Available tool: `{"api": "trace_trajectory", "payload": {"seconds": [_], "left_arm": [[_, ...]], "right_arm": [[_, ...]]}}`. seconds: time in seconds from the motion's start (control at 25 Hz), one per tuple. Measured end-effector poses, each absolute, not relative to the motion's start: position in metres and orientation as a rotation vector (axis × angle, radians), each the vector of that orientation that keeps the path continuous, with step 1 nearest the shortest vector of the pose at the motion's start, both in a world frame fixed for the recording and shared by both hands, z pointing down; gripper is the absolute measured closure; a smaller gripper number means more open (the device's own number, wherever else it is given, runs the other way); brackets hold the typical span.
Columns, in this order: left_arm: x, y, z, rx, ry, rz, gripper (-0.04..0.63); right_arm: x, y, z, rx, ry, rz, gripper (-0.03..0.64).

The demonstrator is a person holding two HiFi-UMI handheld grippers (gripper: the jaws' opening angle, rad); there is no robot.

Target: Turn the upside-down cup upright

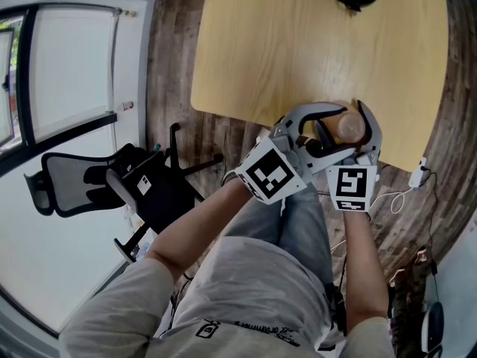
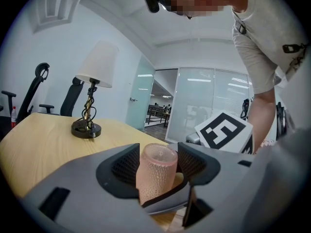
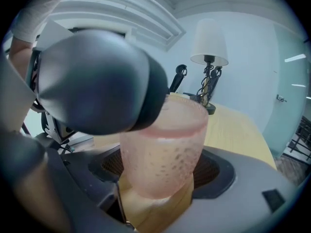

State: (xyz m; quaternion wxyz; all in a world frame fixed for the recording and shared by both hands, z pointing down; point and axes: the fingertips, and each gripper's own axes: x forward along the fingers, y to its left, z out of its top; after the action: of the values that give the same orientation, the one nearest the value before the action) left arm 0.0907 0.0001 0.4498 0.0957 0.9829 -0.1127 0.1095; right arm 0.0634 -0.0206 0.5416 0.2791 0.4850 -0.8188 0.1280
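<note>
Pink textured cup (image 1: 350,126) at table (image 1: 298,43) edge, pinched between right tongs (image 3: 160,171), left tongs (image 2: 156,168) seemingly clamping it crosswise.

Nothing legible on show: just black-and-white square code patterns, no letters or digits, on the left marker cube (image 1: 270,171) of the left gripper (image 2: 156,166) and on the right marker cube (image 1: 351,187) of the right gripper (image 3: 160,171). Dark line of print (image 1: 257,325) and a small emblem (image 1: 207,329) on the grey shirt (image 1: 246,282), both too tiny to read. Same story for the white tag (image 1: 144,186) on the black chair (image 1: 160,192).
</note>
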Motion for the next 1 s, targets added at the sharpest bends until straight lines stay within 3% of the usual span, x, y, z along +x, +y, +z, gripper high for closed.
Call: {"api": "trace_trajectory", "payload": {"seconds": [0.44, 0.76, 0.8, 0.88, 1.0], "left_arm": [[0.078, -0.010, 0.418, 2.930, -0.392, 0.278, 0.345], [0.051, -0.013, 0.337, 2.861, -0.512, 0.127, 0.345], [0.050, -0.012, 0.327, 2.862, -0.515, 0.123, 0.345], [0.048, -0.011, 0.307, 2.885, -0.521, 0.139, 0.365], [0.045, -0.004, 0.283, 2.874, -0.551, 0.173, 0.502]], "right_arm": [[0.065, -0.019, 0.486, 1.357, -2.375, 0.263, 0.244], [0.073, -0.015, 0.381, 1.438, -2.532, 0.333, 0.255], [0.075, -0.012, 0.368, 1.421, -2.532, 0.319, 0.283], [0.081, -0.005, 0.346, 1.391, -2.532, 0.310, 0.401], [0.084, 0.006, 0.313, 1.402, -2.569, 0.385, 0.524]]}}
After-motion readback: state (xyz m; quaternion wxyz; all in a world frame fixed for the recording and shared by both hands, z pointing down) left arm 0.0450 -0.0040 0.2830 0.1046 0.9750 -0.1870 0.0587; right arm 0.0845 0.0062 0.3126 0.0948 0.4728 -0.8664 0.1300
